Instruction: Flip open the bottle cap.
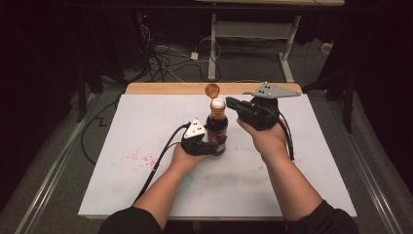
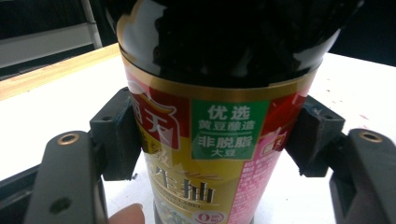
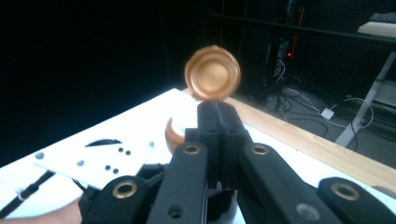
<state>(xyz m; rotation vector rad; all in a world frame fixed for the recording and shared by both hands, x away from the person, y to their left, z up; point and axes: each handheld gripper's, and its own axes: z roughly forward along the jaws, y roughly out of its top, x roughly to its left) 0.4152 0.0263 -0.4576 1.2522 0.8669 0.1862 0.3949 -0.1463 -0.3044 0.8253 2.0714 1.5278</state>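
Note:
A dark sauce bottle with a gold, red and green label stands upright on the white table top. My left gripper is shut on its lower body, one pad on each side. The bottle's orange flip cap stands open above the neck. In the right gripper view the round cap lid sits just beyond my right gripper, whose jaws are pressed together with nothing between them. In the high view the right gripper is level with the bottle's top, just to its right.
A wooden strip runs along the table's far edge. Beyond it are floor cables and a white desk frame. Red specks mark the white top at the left.

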